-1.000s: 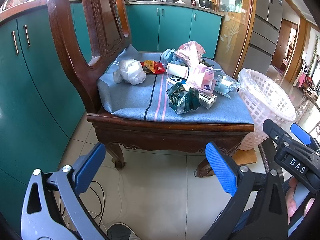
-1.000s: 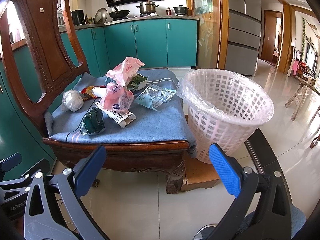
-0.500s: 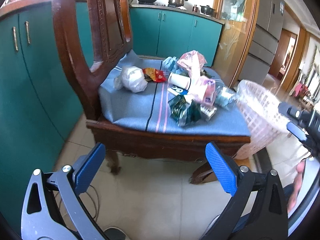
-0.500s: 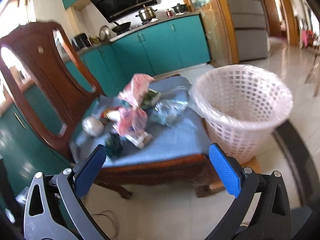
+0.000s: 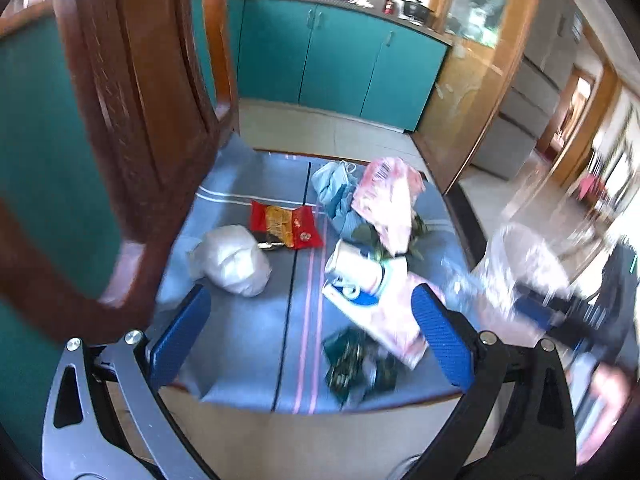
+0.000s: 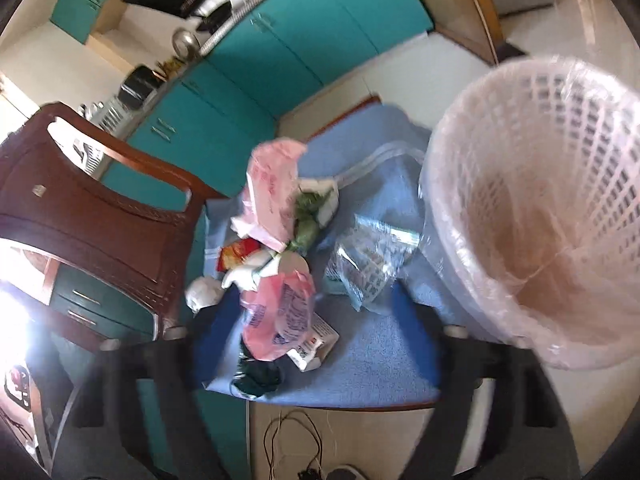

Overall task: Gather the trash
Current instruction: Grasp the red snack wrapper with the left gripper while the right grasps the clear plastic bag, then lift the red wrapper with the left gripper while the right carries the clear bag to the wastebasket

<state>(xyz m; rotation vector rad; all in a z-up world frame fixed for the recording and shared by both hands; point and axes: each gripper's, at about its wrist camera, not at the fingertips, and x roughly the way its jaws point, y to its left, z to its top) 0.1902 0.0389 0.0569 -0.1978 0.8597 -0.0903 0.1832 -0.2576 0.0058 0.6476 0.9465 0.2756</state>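
Note:
Trash lies on the blue cushion (image 5: 248, 340) of a wooden chair: a white crumpled bag (image 5: 230, 266), a red snack wrapper (image 5: 286, 226), a white cup (image 5: 356, 268), pink bags (image 5: 390, 204), a dark green wrapper (image 5: 352, 364) and a clear bag (image 6: 368, 264). My left gripper (image 5: 310, 336) is open and empty above the cushion's front. My right gripper (image 6: 316, 336) is open and empty, blurred, above the cushion's front edge. The white lined waste basket (image 6: 540, 208) stands right of the chair.
The chair's dark wooden back (image 5: 132, 128) rises close on the left. Teal cabinets (image 5: 340, 52) run behind. A cable (image 6: 296, 444) lies on the tiled floor below the chair. A fridge (image 5: 532, 92) stands at the far right.
Both grippers have risen and moved forward over the chair seat, now looking down on the trash. The right view has tilted and blurred. Both stay open and empty.

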